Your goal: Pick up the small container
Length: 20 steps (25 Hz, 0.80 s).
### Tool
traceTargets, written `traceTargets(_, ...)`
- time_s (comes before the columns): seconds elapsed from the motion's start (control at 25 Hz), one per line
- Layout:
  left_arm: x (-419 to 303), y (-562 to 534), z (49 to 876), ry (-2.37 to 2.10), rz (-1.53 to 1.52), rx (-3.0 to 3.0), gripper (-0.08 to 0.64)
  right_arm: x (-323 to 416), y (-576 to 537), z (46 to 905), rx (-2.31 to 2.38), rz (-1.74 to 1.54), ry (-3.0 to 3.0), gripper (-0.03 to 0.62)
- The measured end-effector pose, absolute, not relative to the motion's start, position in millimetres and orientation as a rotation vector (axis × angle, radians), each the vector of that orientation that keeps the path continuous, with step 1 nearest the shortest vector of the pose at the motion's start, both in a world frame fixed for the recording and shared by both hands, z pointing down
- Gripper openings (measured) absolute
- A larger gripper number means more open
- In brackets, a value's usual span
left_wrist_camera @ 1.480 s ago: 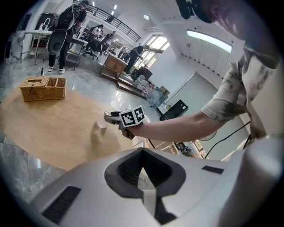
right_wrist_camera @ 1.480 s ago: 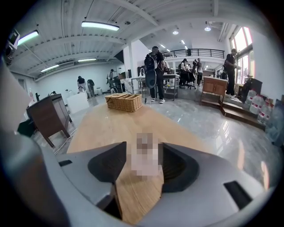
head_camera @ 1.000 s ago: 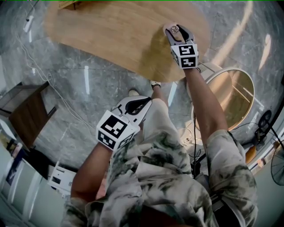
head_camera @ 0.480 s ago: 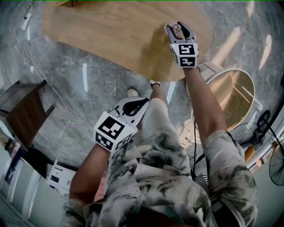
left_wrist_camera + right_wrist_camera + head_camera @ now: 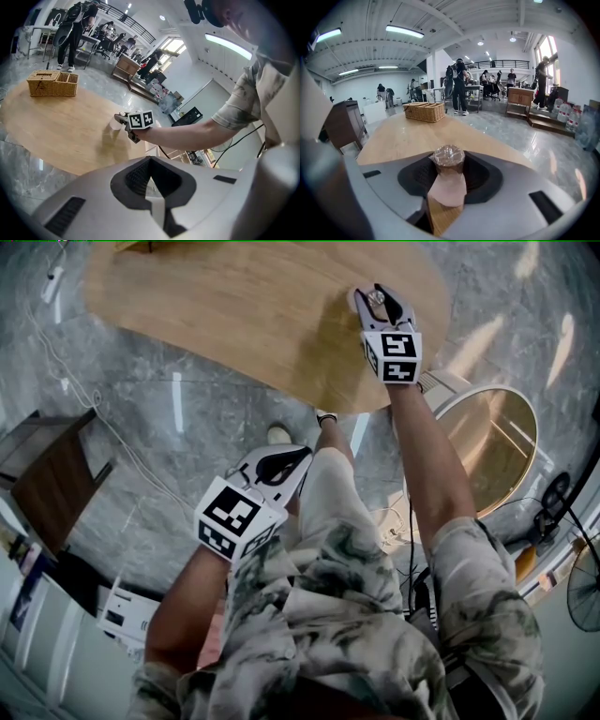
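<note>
the container stands upright near the edge of the counter, directly between the tips of the right hand-held gripper, which slants down at it. its jaws have just been closing and sit about half shut, tips against the container's sides. the left hand-held gripper hangs well apart, closed and empty, so the lift likely falls to the right, straight up.

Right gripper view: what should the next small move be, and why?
Probably finish closing the right gripper before lifting. The small container stands on the wooden table between its jaws, which have just been closing; whether the pads press it yet is unclear.
</note>
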State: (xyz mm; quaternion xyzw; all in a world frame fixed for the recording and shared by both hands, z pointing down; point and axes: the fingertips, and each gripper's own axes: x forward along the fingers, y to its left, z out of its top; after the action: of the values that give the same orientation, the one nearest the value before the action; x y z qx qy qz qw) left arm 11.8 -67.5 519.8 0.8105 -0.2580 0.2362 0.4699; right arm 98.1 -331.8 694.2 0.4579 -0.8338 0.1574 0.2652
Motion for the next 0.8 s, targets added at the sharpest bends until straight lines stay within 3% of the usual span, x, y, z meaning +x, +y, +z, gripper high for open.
traceTargets(0.8, 4, -65, 522, -0.65, 0.552, 1.98, 0.021, 83, -332, 687, 1.167, 0.416, -2.247, 0.149)
